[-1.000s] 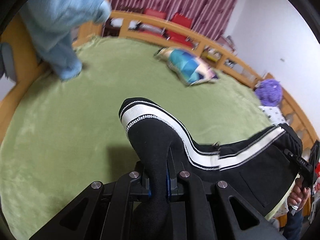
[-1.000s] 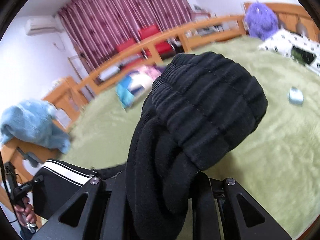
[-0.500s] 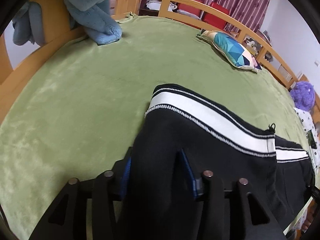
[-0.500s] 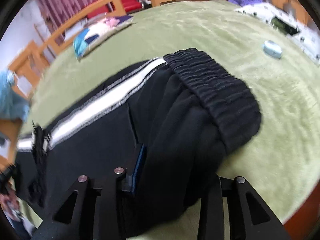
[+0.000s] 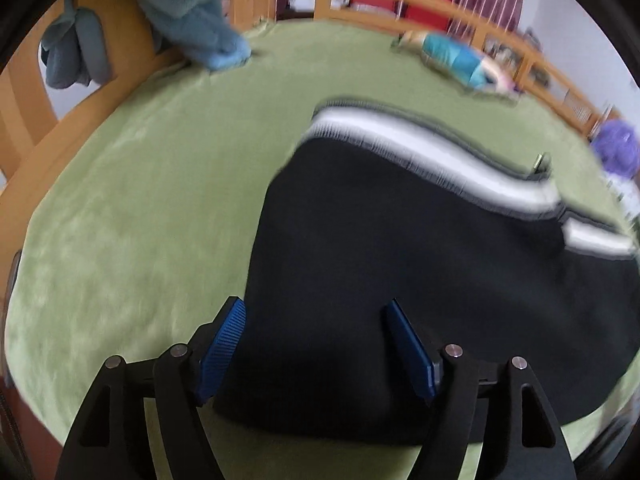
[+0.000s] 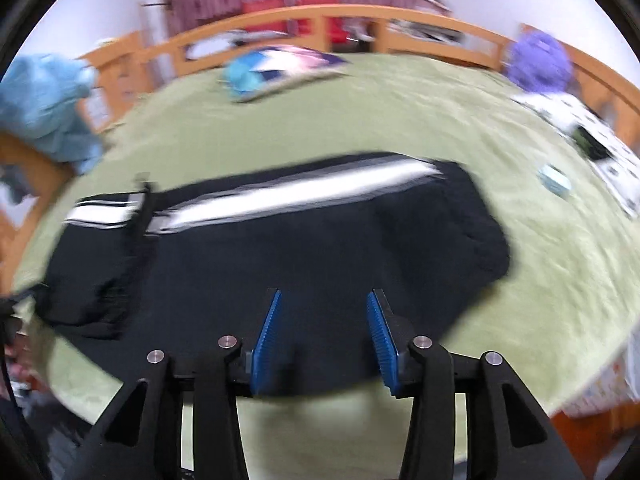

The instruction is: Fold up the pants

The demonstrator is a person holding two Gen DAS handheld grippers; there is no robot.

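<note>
Black pants (image 5: 400, 272) with a white side stripe (image 5: 432, 148) lie flat on the green bed cover (image 5: 140, 200). They also show in the right wrist view (image 6: 280, 252), stripe along the far edge (image 6: 304, 192). My left gripper (image 5: 316, 316) is open, its blue pads apart over the near edge of the pants. My right gripper (image 6: 324, 300) is open and empty, low over the near edge of the pants. Both views are blurred by motion.
A wooden bed rail (image 6: 360, 16) runs around the far side. A light blue garment (image 5: 192, 12) hangs over the rail. A colourful pillow (image 6: 272, 68), a purple plush toy (image 6: 540, 64), a patterned cloth (image 6: 600, 140) and a small blue object (image 6: 554, 178) lie on the cover.
Both grippers have let go of the pants and opened. The pants have dropped from a lifted bunch to lying flat on the cover, and both grippers have pulled back.
</note>
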